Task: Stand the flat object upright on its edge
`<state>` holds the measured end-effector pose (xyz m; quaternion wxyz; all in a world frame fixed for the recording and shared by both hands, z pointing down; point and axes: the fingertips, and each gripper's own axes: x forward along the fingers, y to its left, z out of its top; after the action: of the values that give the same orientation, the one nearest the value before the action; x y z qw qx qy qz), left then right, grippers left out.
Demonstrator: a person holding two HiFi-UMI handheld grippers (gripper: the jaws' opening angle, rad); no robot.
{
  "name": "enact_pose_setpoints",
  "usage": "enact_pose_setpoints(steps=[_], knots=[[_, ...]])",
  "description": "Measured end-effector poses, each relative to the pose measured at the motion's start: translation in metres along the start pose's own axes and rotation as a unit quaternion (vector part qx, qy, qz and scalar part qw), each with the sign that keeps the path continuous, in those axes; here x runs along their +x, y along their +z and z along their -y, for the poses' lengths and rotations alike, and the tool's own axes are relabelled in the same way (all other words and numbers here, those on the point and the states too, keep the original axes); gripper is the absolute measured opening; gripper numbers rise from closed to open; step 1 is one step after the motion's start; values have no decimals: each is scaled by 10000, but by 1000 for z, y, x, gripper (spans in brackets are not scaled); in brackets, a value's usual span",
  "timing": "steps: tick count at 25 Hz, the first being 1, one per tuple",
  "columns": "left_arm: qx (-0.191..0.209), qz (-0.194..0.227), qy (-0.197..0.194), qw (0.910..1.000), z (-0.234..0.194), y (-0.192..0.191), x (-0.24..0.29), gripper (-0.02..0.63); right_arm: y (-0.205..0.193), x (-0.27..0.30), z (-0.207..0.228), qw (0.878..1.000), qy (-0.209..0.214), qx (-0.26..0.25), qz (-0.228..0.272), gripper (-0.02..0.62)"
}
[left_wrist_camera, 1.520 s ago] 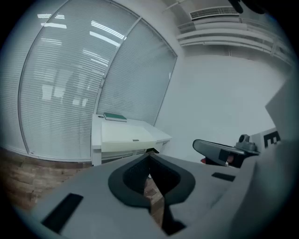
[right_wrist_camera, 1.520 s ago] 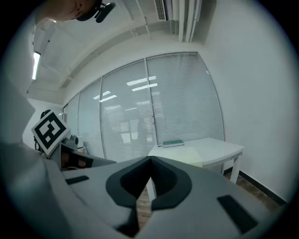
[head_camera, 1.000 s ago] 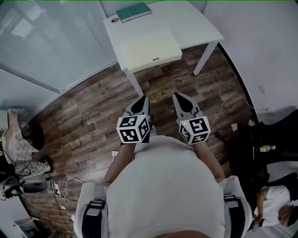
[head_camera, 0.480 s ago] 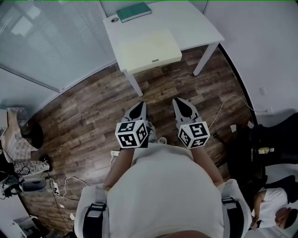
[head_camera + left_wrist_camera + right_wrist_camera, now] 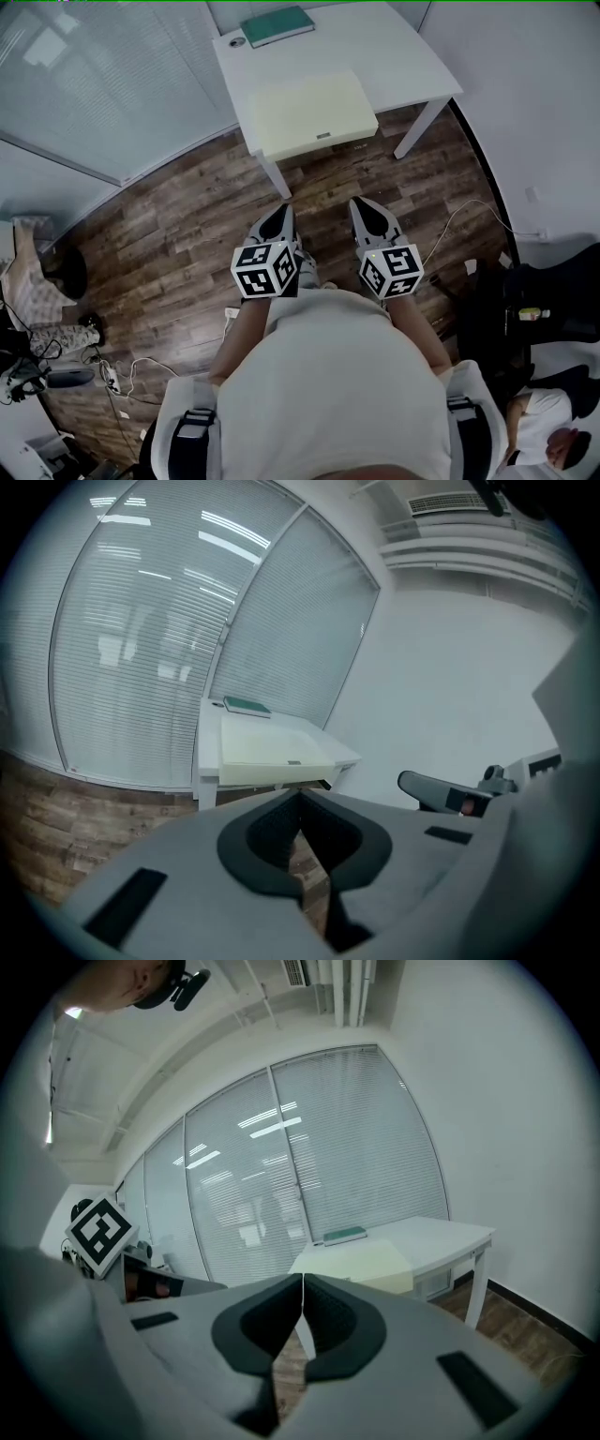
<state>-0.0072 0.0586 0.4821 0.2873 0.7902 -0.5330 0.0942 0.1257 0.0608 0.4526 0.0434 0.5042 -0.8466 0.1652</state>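
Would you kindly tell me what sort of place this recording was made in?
Most likely an office or small meeting room: a plain white table stands beside a glass wall with blinds, on a wood-plank floor.

Even, cool indoor light, fairly bright, shadows faint. Ceiling strip lights glare as streaks on glass wall w/ blinds (image 5: 169,639). White table (image 5: 403,52) near blown out. Both gripper views: heavy fisheye, dark vignette at corners, close foreground soft. Head view sharper, edges bent.

No text, label, brand or number can be read anywhere here.
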Motion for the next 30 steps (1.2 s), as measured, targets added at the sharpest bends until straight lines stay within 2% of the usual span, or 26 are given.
enact_pose_setpoints(steps=[13, 30], knots=[[-79, -12, 0, 10000, -44, 45, 48, 20, 28, 77, 16, 9995, 57, 297, 86, 17], [85, -65, -352, 9993, -93, 110, 104, 20, 66, 161, 24, 9985, -239, 456, 193, 17]])
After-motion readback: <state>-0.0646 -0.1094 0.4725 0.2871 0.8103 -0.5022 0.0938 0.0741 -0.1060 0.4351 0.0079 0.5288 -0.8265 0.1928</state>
